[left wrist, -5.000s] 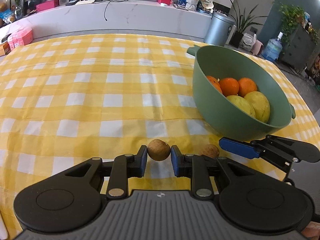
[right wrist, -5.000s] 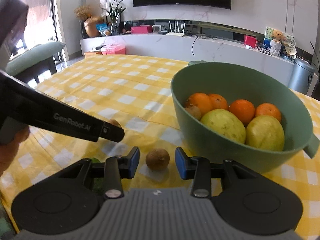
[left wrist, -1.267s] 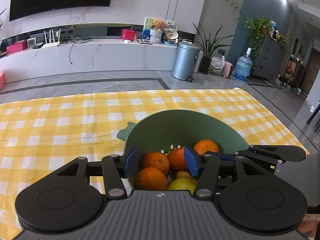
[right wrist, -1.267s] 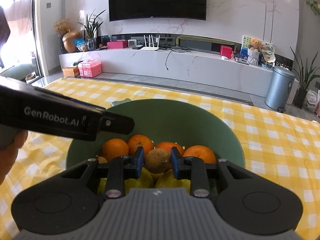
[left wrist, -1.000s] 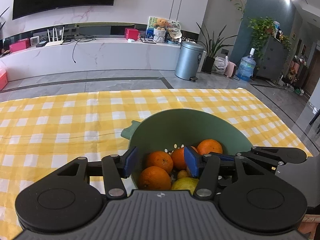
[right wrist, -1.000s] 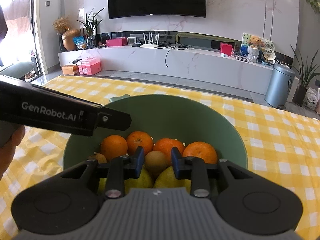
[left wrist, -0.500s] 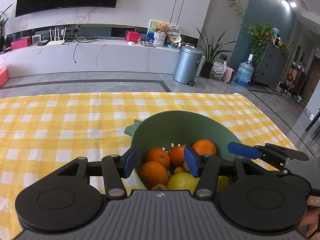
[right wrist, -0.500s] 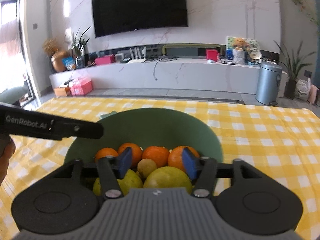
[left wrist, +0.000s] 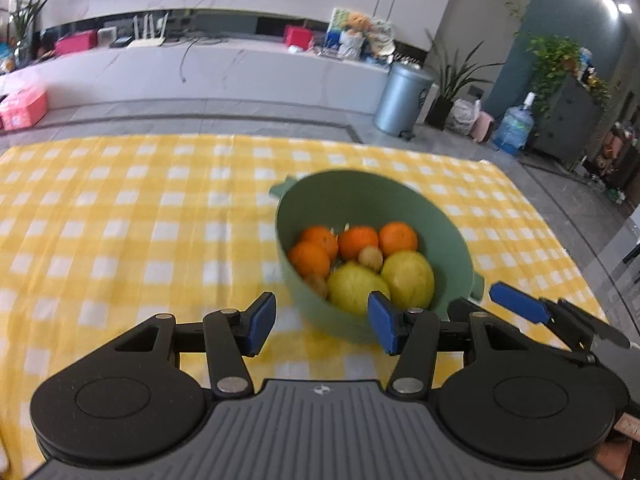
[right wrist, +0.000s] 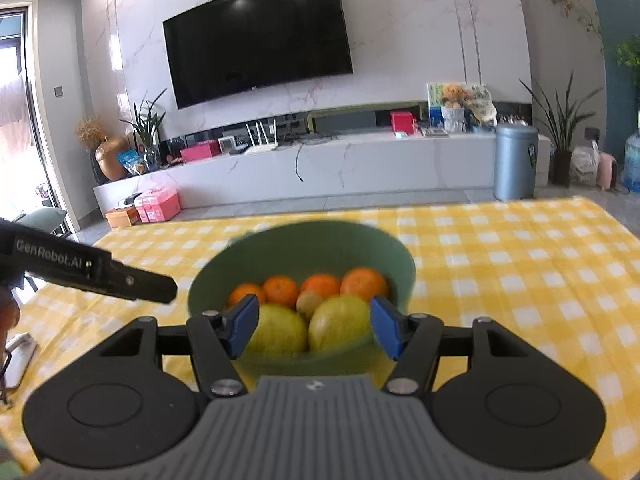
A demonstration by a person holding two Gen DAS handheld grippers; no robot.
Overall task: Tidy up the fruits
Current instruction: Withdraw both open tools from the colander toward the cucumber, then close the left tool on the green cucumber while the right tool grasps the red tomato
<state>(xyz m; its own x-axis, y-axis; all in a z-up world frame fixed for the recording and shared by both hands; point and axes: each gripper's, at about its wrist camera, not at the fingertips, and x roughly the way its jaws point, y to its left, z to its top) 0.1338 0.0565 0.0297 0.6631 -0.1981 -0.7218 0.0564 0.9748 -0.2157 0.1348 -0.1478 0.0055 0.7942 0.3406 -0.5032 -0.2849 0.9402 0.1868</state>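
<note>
Fruits all sit inside green bowl (left wrist: 452, 236) on yellow checked tablecloth (left wrist: 120, 220): four oranges (left wrist: 394, 238) along the far side, two big yellow-green fruits (left wrist: 408, 278) nearer the cameras, one small brown fruit (left wrist: 370, 257) wedged between oranges and yellow ones, another small brown fruit (left wrist: 318, 285) low by the near-left wall in left wrist view

Left gripper (left wrist: 322, 326) jaws apart, nothing between them; bowl lies beyond and slightly right of its fingertips, right blue pad overlapping the near rim in the picture, whether it touches the rim I cannot tell. Right gripper (right wrist: 314, 330) jaws spread, nothing gripped; they have just been opening, no fruit between the pads. From right wrist view the bowl (right wrist: 404, 270) sits straight ahead past the pads, both yellow-green fruits (right wrist: 340, 322) showing in the gap, small brown fruit (right wrist: 309, 301) just behind them, oranges (right wrist: 364, 282) further back. Fruit is clear of both sets of fingers

Right gripper's blue pad (left wrist: 518, 306) pokes in at right edge of left wrist view, beside the bowl handle. Left gripper's black finger (right wrist: 120, 276) crosses left side of right wrist view, tip near the bowl's left rim, not touching. Some blur in both views
</note>
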